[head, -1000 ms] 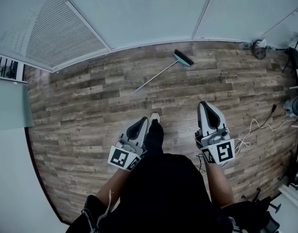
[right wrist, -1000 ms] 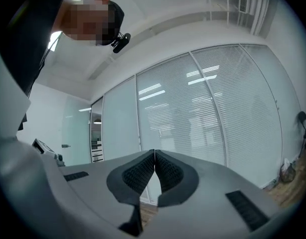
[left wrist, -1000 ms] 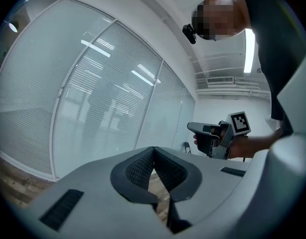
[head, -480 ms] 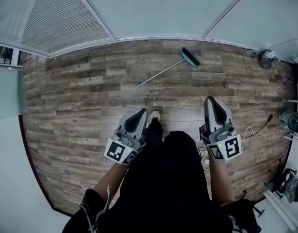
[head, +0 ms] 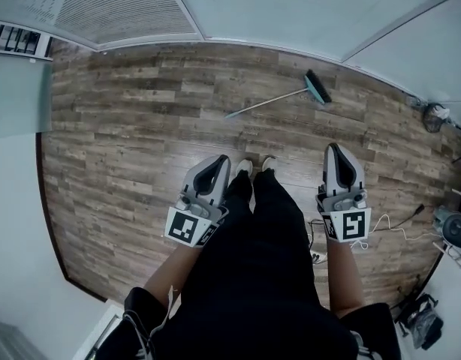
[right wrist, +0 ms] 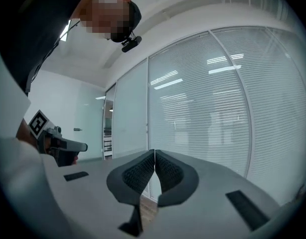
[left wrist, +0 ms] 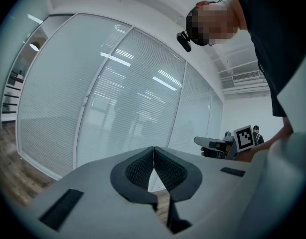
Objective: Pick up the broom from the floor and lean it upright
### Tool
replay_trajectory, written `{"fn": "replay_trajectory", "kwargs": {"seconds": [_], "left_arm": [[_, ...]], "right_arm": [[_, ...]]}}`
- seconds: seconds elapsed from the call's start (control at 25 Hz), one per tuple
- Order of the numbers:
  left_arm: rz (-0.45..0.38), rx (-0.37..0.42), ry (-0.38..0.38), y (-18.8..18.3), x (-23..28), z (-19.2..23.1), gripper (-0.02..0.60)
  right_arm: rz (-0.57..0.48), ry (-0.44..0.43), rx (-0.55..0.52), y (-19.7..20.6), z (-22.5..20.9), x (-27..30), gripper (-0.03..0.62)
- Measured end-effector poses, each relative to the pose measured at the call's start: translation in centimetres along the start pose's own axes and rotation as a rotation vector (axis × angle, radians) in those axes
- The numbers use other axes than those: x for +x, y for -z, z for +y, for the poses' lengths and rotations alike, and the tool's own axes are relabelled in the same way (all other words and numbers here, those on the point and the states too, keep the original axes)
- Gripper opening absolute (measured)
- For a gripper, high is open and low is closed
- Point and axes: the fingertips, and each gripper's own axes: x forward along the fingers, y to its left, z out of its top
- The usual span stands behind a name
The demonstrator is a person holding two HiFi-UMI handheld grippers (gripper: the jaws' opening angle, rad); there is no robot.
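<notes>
Broom [head: 275, 101] flat on the floor [head: 125, 126], both grippers clenched on nothing.
It lies near the glass wall [head: 290, 13], well ahead of the person's shoes [head: 254, 166]. Left gripper [head: 215, 163] and right gripper [head: 336, 152] flank the legs, jaws pressed together. Dark clothing hides the floor below, and the cables [head: 399, 220] at right run out of frame.

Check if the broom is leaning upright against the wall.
No, the broom lies flat on the wooden floor.
</notes>
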Motion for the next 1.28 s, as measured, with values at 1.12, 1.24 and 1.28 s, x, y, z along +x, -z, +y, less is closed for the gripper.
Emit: {"fn": "replay_trajectory", "kwargs": {"seconds": [1.12, 1.24, 1.28], "left_arm": [[0.066, -0.123, -0.353, 21.3, 2.6, 14.9, 0.02], [0.04, -0.14, -0.38, 25.0, 3.0, 17.9, 0.02], [0.038, -0.147, -0.383, 26.2, 3.2, 18.8, 0.02]], "right_arm": [[0.634, -0.508, -0.367, 44.3, 2.6, 21.1, 0.129], [0.682, -0.545, -0.405, 51.2, 2.6, 22.9, 0.129], [0.701, -0.567, -0.427, 53.5, 2.5, 23.3, 0.129]]}}
